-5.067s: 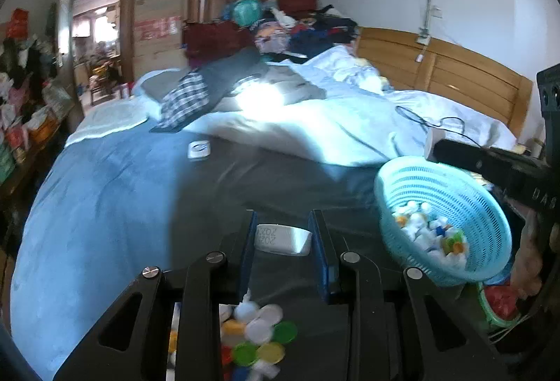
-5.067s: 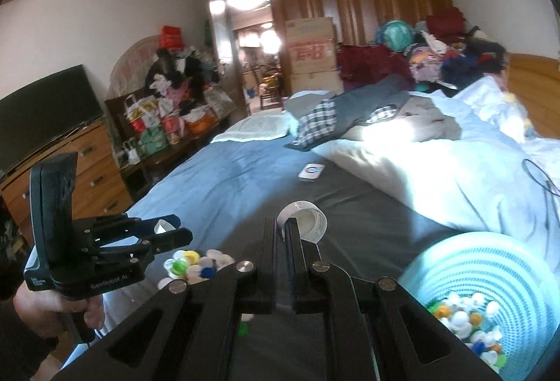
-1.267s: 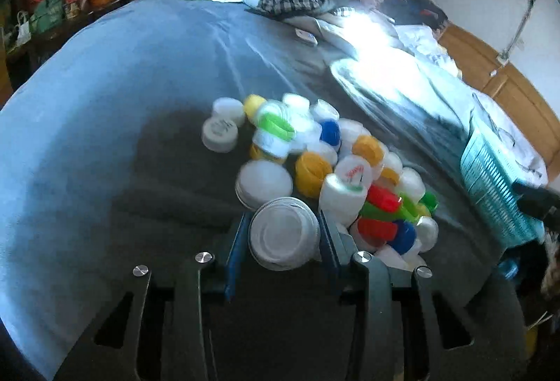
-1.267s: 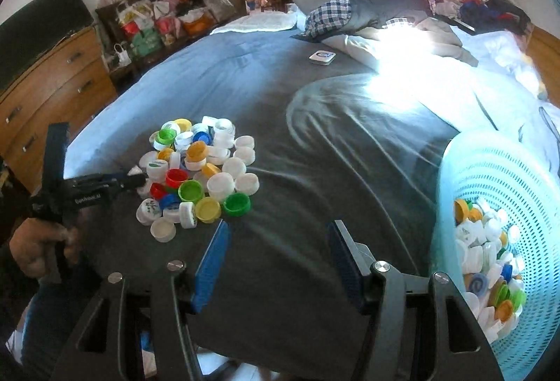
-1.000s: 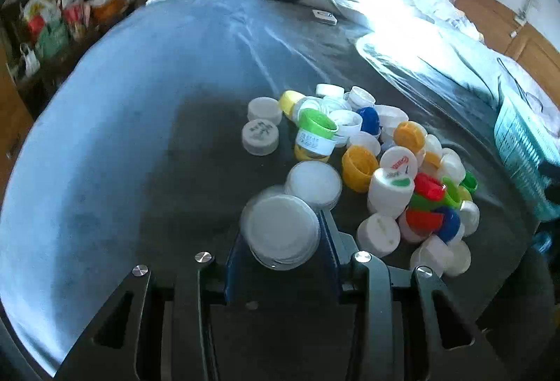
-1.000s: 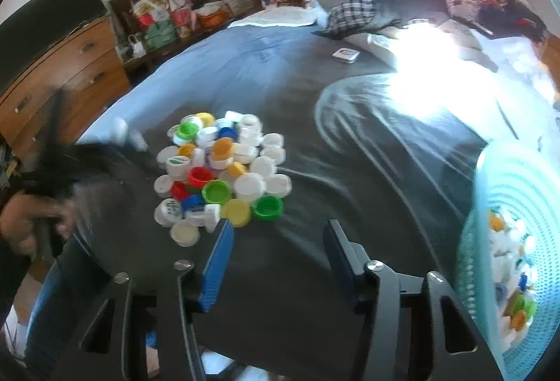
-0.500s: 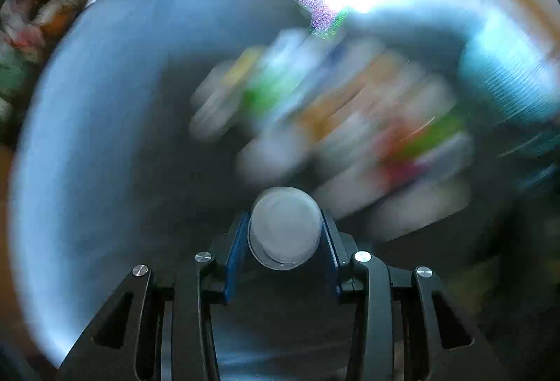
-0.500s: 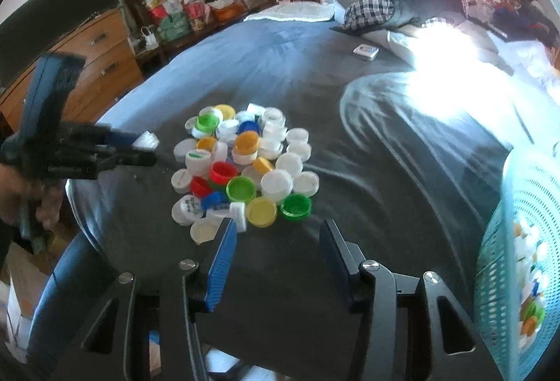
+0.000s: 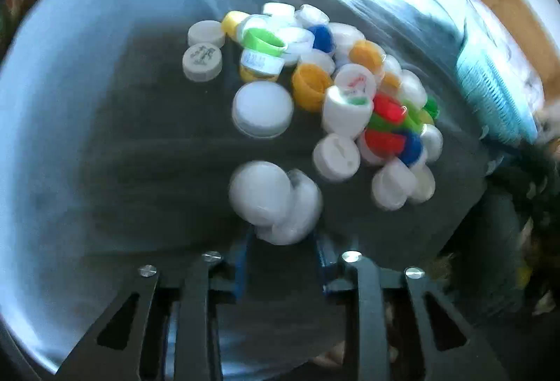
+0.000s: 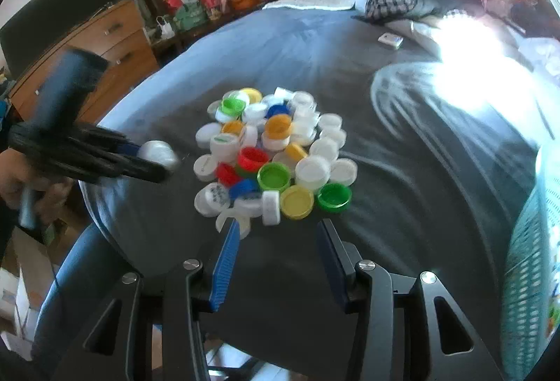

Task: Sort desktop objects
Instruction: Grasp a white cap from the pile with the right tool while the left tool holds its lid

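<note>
A pile of coloured bottle caps [image 10: 276, 153] lies on the dark bedspread; it also shows in the left wrist view [image 9: 336, 90]. My left gripper [image 9: 281, 237] is shut on a large white cap [image 9: 276, 202], blurred, held just short of the pile; in the right wrist view this gripper [image 10: 154, 160] shows at the pile's left with the white cap [image 10: 157, 151] at its tip. My right gripper [image 10: 278, 241] is open and empty, its blue pads just in front of the pile's near edge.
A turquoise plastic basket [image 10: 532, 269] with caps in it stands at the right; its side shows in the left wrist view [image 9: 490, 90]. A small white box [image 10: 390, 40] lies farther up the bed. Clothes and a wooden dresser [image 10: 98, 44] are behind.
My left gripper has swung fast with the white cap still in it, and the pile is again ahead of it. My right gripper has edged closer to the pile, still open.
</note>
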{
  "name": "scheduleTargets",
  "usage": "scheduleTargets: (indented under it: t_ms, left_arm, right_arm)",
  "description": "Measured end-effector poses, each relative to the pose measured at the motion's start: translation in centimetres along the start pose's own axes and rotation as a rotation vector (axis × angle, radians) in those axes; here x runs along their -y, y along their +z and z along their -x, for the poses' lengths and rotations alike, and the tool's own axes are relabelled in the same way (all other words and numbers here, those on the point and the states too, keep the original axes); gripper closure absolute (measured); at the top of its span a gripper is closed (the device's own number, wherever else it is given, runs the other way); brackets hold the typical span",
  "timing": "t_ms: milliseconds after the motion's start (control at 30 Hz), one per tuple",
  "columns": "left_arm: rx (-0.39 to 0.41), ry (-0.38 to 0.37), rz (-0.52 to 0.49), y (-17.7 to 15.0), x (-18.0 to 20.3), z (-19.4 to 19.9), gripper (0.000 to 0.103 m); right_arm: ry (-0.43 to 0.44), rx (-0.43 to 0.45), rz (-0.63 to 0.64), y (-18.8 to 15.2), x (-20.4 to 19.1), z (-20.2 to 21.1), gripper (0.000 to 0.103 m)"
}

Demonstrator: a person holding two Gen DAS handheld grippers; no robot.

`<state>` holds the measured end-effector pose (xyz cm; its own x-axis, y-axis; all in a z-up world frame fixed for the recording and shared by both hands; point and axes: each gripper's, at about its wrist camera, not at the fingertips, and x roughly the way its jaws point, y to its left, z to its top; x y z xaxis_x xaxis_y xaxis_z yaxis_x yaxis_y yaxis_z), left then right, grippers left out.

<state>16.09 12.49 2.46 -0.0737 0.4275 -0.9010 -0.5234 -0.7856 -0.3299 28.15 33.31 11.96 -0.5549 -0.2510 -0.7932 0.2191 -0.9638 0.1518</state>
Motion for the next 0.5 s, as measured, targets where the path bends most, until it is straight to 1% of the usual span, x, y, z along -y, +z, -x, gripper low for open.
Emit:
scheduleTargets:
  t_ms: [33,67,100,133,167,200,233,300,333,367,400,433,467,500]
  left_arm:
    - [0.017,-0.055,0.010,0.0,0.0,0.4,0.079]
    - [0.048,-0.084,0.009,-0.1,0.3,0.7,0.079]
    - [0.077,-0.146,0.020,-0.1,0.3,1.0,0.079]
    - [0.107,-0.247,0.047,-0.1,0.1,1.2,0.079]
    - [0.139,-0.340,0.082,0.0,-0.3,1.3,0.076]
    - [0.163,-0.344,0.098,0.1,-0.5,1.2,0.076]
    - [0.183,-0.320,0.100,0.0,-0.7,1.1,0.076]
    - [0.213,-0.324,0.123,-0.5,-1.2,0.9,0.076]
    - [0.217,-0.304,0.131,-0.8,-1.3,0.9,0.076]
    - [0.227,-0.255,0.124,-1.2,-1.2,0.9,0.076]
    - [0.238,-0.222,0.122,-1.5,-1.3,1.0,0.076]
    - [0.249,-0.186,0.134,-1.7,-1.8,1.2,0.071]
    - [0.255,-0.176,0.162,-1.8,-2.5,1.1,0.067]
    - [0.262,-0.175,0.183,-2.1,-3.1,0.9,0.067]
  right_arm:
    - [0.005,0.001,0.001,-0.1,-0.2,0.0,0.053]
    - [0.006,0.006,0.008,-0.1,-0.5,0.1,0.053]
    - [0.006,0.007,0.011,-0.2,-0.6,0.1,0.053]
    - [0.011,0.002,0.009,-0.2,-0.5,0.0,0.053]
    - [0.012,-0.004,0.010,-0.2,-0.5,-0.2,0.053]
    - [0.009,-0.012,0.015,-0.2,-0.5,-0.4,0.053]
    - [0.008,-0.017,0.017,-0.3,-0.4,-0.5,0.053]
    - [0.007,-0.018,0.018,-0.2,-0.3,-0.6,0.053]
    - [0.008,-0.016,0.018,-0.2,-0.3,-0.6,0.053]
    - [0.008,-0.012,0.021,-0.2,-0.4,-0.6,0.053]
    - [0.009,-0.010,0.023,-0.3,-0.4,-0.6,0.053]
    - [0.012,-0.004,0.024,-0.4,-0.4,-0.6,0.053]
    - [0.022,-0.001,0.023,-0.6,-0.4,-0.8,0.053]
    - [0.043,-0.006,0.016,-0.8,-0.4,-1.1,0.052]
